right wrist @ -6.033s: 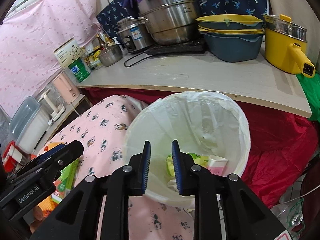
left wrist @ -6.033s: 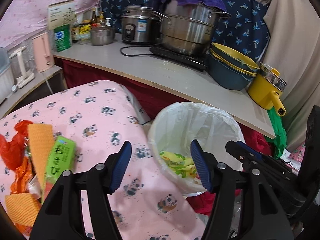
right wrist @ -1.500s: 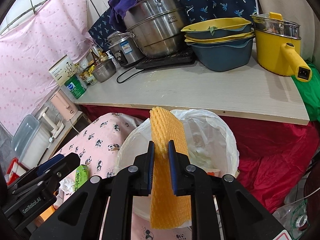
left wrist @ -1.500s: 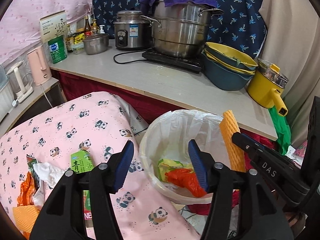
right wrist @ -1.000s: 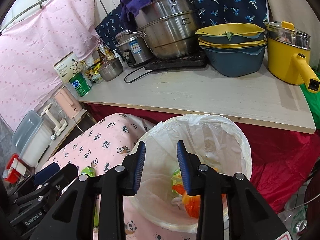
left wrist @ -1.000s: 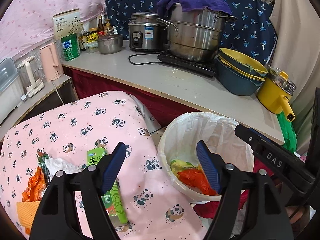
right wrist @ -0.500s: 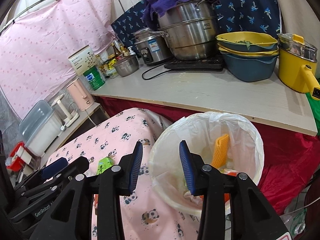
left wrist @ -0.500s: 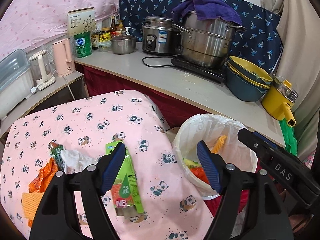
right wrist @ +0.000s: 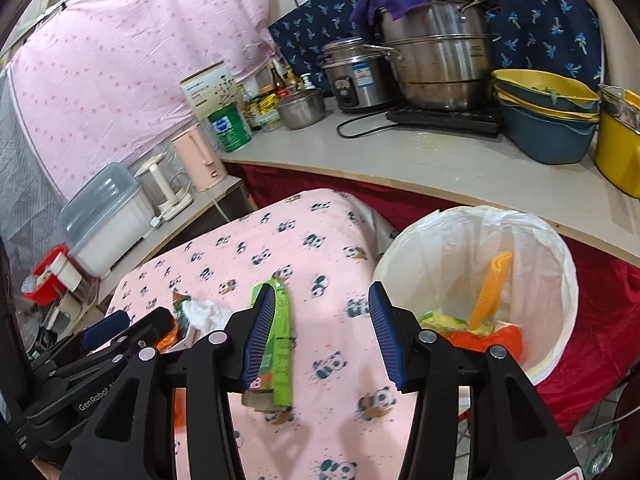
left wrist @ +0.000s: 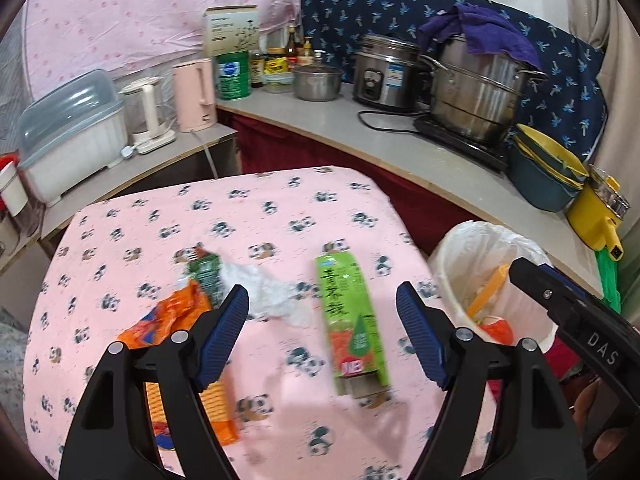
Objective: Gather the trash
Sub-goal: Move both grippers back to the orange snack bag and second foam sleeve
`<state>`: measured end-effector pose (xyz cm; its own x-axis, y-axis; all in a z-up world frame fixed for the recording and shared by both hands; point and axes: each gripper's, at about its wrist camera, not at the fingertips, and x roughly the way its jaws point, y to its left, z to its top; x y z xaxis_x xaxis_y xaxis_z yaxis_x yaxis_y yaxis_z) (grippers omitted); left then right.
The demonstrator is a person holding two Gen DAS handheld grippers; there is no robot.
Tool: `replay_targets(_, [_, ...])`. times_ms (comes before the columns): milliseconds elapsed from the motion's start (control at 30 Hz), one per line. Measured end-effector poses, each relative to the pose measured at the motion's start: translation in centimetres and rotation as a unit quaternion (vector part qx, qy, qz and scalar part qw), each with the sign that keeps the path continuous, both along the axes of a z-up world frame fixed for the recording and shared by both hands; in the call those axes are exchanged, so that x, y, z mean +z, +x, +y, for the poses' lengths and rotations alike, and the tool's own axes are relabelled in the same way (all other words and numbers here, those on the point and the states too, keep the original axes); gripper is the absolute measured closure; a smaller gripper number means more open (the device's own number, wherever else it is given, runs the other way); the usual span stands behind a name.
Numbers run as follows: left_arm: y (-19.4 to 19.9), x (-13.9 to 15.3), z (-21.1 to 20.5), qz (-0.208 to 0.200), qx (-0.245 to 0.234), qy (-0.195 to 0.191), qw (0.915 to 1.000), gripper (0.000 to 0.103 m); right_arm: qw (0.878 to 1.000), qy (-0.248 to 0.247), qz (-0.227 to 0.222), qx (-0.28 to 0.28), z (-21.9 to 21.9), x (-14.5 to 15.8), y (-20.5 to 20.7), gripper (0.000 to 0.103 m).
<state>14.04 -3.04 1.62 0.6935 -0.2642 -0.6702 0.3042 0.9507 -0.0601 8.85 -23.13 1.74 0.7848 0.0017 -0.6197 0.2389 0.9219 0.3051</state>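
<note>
Now that the orange sponge strip (right wrist: 490,290) has left the right gripper (right wrist: 320,332) and stands in the bin (right wrist: 560,264), its empty jaws are opening. The left gripper (left wrist: 322,336) is spread and empty above the green carton (left wrist: 352,320), near the table's bin-side edge.

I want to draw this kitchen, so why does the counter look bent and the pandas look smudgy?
Left wrist view: the fisheye lens bends the counter into a curve, and the panda cloth and green carton are smeared by motion blur. Right wrist view: same bending of the counter, dark corners, but the pandas look sharper.
</note>
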Motion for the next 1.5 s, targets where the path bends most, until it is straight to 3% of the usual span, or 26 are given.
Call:
replay_targets(600, [-1.6, -3.2, 12.2, 0.027, 0.104, 0.020, 0.9940, 0.020, 0.995, 0.000, 0.044, 0.085, 8.9, -3.7, 1.0, 0.055])
replay_targets(833, [-1.7, -5.5, 16.0, 0.061, 0.124, 0.003, 0.9904, 0.021, 0.992, -0.002, 0.058, 0.111, 11.5, -4.9, 1.4, 0.055])
replay_targets(1300, [-0.1, -8.7, 17.9, 0.103, 0.126, -0.024, 0.9864, 0.022, 0.988, -0.007, 0.081, 0.135, 14.6, -6.6, 2.6, 0.055])
replay_targets(1500, [-0.1, -8.9, 18.2, 0.101, 0.122, -0.027, 0.9869, 0.023, 0.984, 0.005, 0.093, 0.152, 15.7, -7.5, 3.1, 0.055])
